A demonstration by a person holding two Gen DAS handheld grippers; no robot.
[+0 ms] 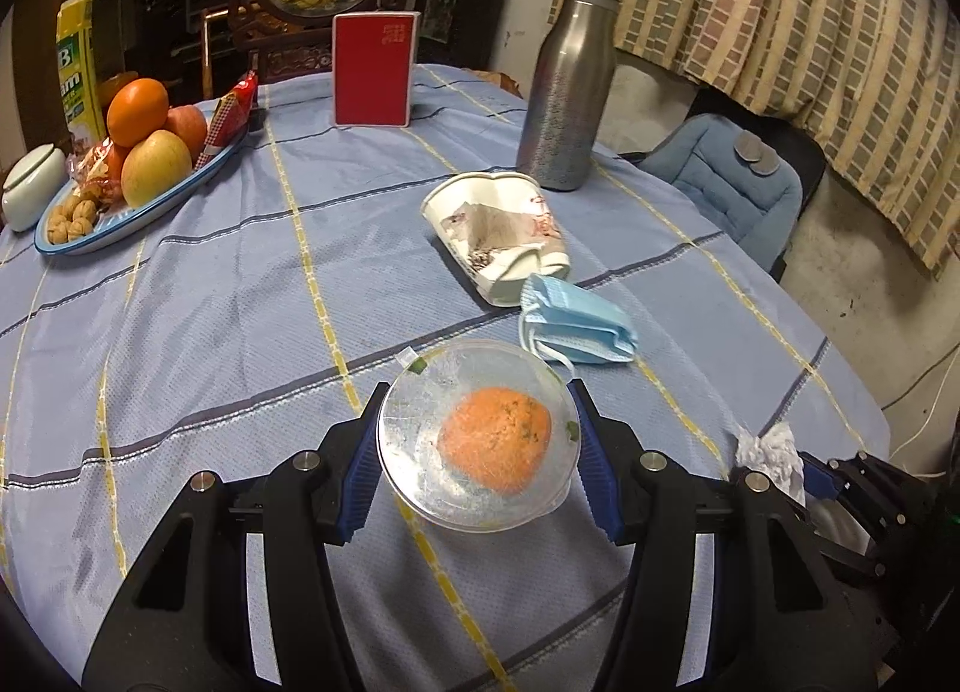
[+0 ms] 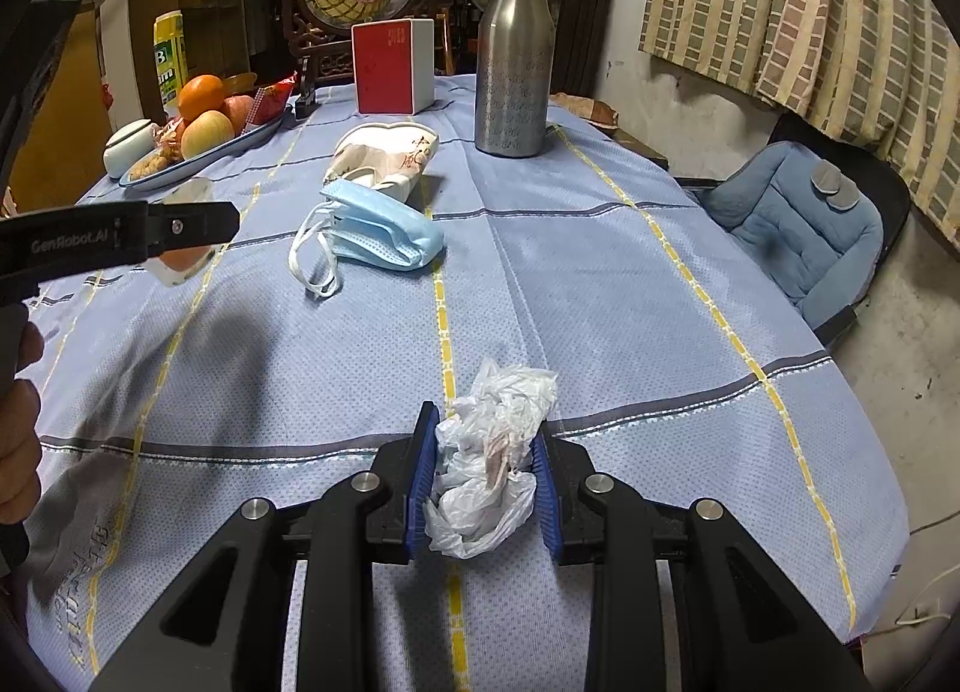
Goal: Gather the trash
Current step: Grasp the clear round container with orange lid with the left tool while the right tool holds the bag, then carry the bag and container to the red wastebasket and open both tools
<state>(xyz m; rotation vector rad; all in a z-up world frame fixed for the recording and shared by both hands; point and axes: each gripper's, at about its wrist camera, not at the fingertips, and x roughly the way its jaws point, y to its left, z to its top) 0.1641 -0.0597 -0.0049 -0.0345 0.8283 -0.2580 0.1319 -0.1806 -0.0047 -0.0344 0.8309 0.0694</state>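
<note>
My left gripper (image 1: pixel 477 440) is clamped on the clear plastic cup (image 1: pixel 480 440) with orange residue, lifted off the table (image 1: pixel 240 284) near its front edge. Right gripper (image 2: pixel 483 476) is closed on a crumpled white wrapper (image 2: pixel 489 464) by the front-right edge. Blue mask (image 1: pixel 576 326) and crushed paper cup (image 1: pixel 498 236) lie mid-table, touching.

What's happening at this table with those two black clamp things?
A person is clearing trash with a handheld gripper in each hand. The left gripper clamps a clear plastic cup with orange residue; the right gripper is shut on a crumpled plastic wrapper. A blue face mask and crushed paper cup lie on the tablecloth.
</note>
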